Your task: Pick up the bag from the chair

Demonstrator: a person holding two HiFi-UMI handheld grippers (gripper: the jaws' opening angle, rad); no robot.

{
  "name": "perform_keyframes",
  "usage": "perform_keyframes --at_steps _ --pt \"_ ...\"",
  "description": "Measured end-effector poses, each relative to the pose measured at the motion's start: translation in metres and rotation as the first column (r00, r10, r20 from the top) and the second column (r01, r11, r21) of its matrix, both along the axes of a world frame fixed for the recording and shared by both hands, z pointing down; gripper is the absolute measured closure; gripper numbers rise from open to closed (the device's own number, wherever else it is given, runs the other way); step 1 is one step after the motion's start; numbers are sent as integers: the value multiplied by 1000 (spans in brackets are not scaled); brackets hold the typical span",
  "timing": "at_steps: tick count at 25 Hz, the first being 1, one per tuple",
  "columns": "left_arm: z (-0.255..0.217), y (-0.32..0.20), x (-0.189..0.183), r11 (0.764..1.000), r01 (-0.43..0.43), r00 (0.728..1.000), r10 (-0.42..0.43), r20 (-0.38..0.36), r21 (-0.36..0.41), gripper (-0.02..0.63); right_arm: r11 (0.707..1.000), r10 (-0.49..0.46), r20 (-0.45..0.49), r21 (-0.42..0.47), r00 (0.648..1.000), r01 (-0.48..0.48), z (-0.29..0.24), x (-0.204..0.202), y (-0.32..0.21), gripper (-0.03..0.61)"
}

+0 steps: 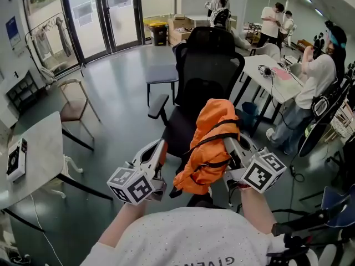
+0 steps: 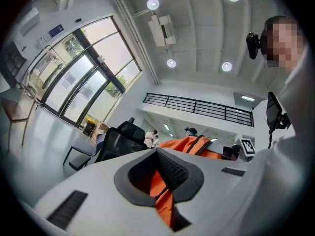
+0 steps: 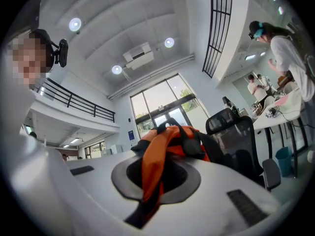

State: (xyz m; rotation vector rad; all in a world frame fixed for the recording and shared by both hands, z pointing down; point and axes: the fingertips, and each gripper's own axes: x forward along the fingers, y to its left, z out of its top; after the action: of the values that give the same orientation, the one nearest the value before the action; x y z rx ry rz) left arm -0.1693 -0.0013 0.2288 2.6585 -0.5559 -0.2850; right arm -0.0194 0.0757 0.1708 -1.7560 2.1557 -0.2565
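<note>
My left gripper (image 1: 161, 149) is clamping shut on a fold of the orange fabric bag with black straps (image 1: 211, 143); in the left gripper view the cloth is filling the slot between the pads. My right gripper (image 1: 230, 146) is closed too, pinching orange cloth together with a black strap. The bag is hanging between the two, slumped in a bunch just in front of me, and it appears to be clear of the seat of the black mesh office chair (image 1: 208, 76) beyond it.

I am judging the grips as the weak point. Each one is biting only loose cloth, so the fabric could creep out if the load shifts to one side. If I spread my hands apart, one pinch could be pulled free, leaving the bag swinging from the other. A dark strap end (image 1: 177, 192) is dangling low on the left, and it could be catching on the chair's near armrest (image 1: 158, 107) if I swing that way.
</note>
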Motion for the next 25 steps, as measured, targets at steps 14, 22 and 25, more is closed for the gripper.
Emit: perform_keyframes --at_steps 14,22,25 --pt "-29 68 24 994 108 993 -107 -46 27 607 997 -46 -11 56 999 47 -40 30 70 574" --pt "-38 128 50 985 174 984 -172 -52 21 607 998 -54 -70 -23 996 52 -22 75 121 574" --pt "-35 158 61 982 190 980 -190 -53 9 607 998 -56 -79 -43 995 52 -11 93 145 574"
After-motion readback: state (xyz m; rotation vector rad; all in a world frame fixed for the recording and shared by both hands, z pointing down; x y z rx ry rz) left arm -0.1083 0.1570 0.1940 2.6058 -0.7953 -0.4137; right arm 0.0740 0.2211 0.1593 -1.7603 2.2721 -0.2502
